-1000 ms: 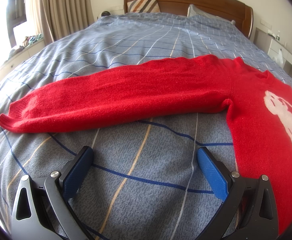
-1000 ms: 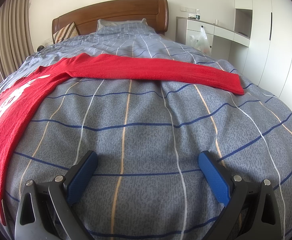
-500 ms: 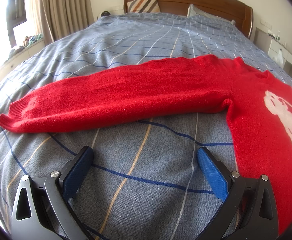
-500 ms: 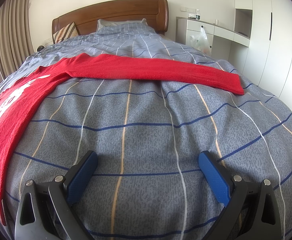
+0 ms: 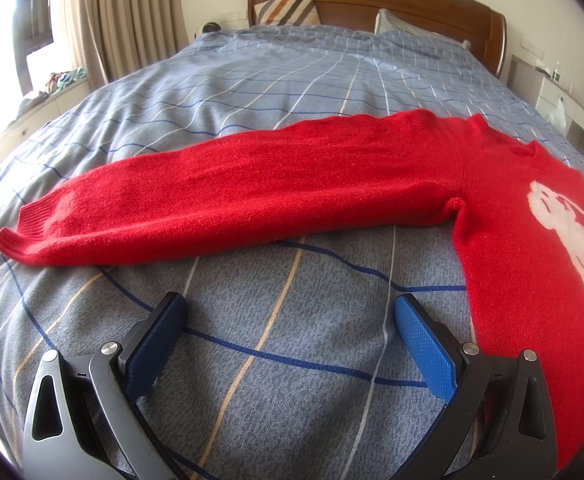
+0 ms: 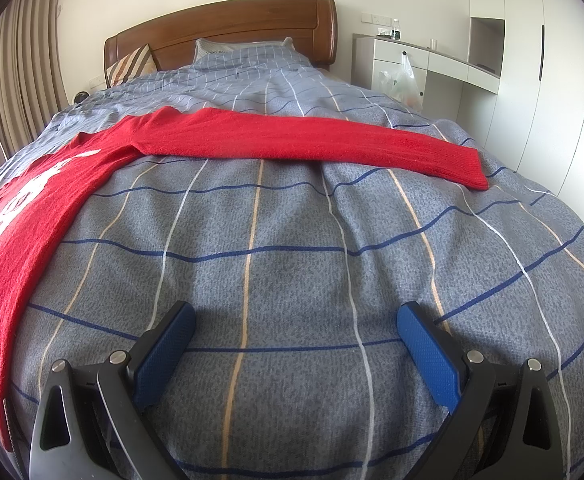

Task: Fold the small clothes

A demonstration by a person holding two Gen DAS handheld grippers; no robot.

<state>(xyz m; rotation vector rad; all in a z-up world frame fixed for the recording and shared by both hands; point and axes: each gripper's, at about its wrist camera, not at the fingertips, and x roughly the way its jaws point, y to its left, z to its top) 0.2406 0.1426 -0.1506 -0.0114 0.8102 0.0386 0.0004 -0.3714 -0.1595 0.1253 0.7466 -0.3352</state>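
A red sweater [image 5: 512, 216] with a white figure on its front lies flat on the bed, both sleeves spread out. Its left sleeve [image 5: 219, 196] stretches across the left wrist view, cuff at far left. My left gripper [image 5: 289, 316] is open and empty, just above the bedspread, short of that sleeve and left of the sweater body. In the right wrist view the other sleeve [image 6: 316, 140] runs to the right, and the body [image 6: 23, 216] lies at the left. My right gripper [image 6: 296, 320] is open and empty, well short of the sleeve.
The bed has a blue-grey checked cover [image 6: 292, 240], pillows [image 5: 285, 8] and a wooden headboard [image 6: 227, 24] at the far end. Curtains and a window sill [image 5: 51, 92] stand to the left, a white desk and wardrobe [image 6: 492, 60] to the right.
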